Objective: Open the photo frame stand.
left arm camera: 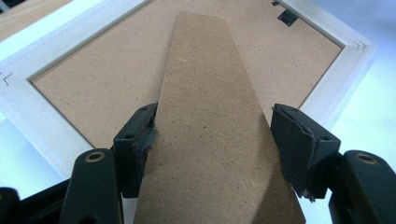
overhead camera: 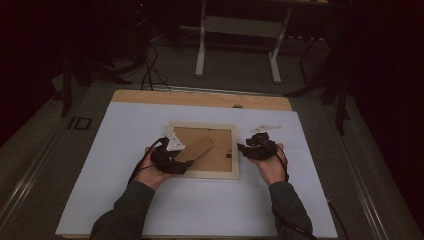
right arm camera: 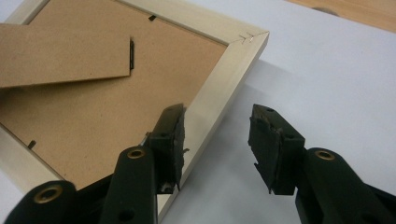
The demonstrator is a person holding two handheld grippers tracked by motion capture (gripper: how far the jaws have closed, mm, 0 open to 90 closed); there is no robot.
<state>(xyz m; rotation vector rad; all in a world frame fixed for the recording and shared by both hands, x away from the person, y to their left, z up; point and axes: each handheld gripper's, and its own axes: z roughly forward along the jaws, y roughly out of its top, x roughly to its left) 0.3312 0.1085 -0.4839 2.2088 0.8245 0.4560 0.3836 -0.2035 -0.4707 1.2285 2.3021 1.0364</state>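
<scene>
Picture frame (overhead camera: pixel 204 150) lies face down near the middle of the white sheet (overhead camera: pixel 125 200) that covers the counter (overhead camera: pixel 200 98), brown backing board up, pale wood rails all round. Fold-out stand flap (overhead camera: pixel 196 149), same brown hardboard, sits angled across the back, lifted off the backing at its wide end.

Left gripper (overhead camera: pixel 186 161) comes in over the frame's near-left corner. In the left gripper view its fingers (left arm camera: pixel 140 140) straddle the wide end of the flap (left arm camera: pixel 215 140): left pad touches the flap's edge, right finger stands a little clear of the other edge. So spread around the flap, not clamped on it. Frame rails (left arm camera: pixel 46 121) run under and beyond; a small black clip (left arm camera: pixel 286 17) sits on the backing near the far corner.

Right gripper (overhead camera: pixel 245 148) sits just beside the frame's right rail, hand resting on the sheet. In the right gripper view the fingers (right arm camera: pixel 170 140) are spread wide, straddling the rail (right arm camera: pixel 219 98): left finger over the backing just inside the rail, right finger out over the white sheet, well apart from the wood. Nothing pinched. Stapled mitre corner (right arm camera: pixel 247 38) shows beyond the fingers; the flap's narrow hinged end (right arm camera: pixel 131 52) shows at upper left.

Past the counter's far edge: grey floor, cables, legs of a white stand (overhead camera: pixel 201 50).
</scene>
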